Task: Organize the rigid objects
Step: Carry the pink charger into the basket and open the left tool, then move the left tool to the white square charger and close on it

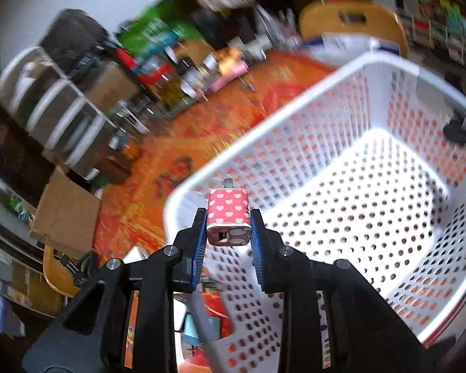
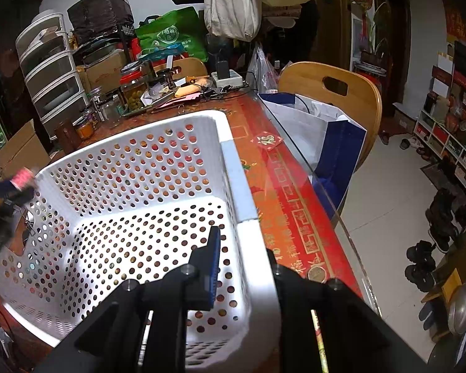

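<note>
basket is being found empty; charger is being pinched by left gripper jaws above its rim, right gripper jaws straddling the wall.

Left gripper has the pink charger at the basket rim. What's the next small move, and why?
Probably carry it a little further forward over the rim, then lower and open. The left gripper is shut on the charger, which sits just above the near rim of the basket, not yet over its floor. The right gripper straddles the opposite wall, apparently steadying it.
</note>
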Demonstrator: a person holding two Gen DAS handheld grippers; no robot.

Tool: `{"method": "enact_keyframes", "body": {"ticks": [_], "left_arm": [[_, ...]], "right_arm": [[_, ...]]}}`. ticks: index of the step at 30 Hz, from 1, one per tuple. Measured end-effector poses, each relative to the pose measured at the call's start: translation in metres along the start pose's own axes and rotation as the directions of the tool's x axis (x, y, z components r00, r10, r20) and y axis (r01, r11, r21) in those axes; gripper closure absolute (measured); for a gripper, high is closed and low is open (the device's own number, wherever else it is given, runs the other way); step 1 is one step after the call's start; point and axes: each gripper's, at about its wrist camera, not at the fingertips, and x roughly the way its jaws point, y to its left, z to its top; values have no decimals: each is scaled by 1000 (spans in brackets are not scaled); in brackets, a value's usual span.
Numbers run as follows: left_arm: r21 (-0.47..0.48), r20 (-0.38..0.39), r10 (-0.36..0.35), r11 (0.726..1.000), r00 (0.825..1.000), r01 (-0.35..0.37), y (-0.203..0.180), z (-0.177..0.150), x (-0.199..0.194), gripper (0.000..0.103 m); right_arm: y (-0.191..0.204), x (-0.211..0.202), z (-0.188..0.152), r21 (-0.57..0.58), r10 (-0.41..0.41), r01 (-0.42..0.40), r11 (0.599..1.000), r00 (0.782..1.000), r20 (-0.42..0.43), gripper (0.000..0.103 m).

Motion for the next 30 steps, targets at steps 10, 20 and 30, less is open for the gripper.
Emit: {"method": "enact_keyframes", "body": {"ticks": [10, 20, 30], "left_arm": [[132, -180, -49, 989, 982, 73, -36, 1, 44, 72], [-110, 116, -49, 992, 992, 62, 67, -28, -36, 5], [-519, -174, -26, 852, 984, -70, 254, -129, 119, 0]], "right_arm": [[-1, -1, 0, -2, 13, -13, 1000, 1000, -9, 90], [1, 5, 2, -12, -8, 8, 1000, 999, -37, 90], [3, 6, 3, -18, -36, 36, 999, 998, -47, 90]]}}
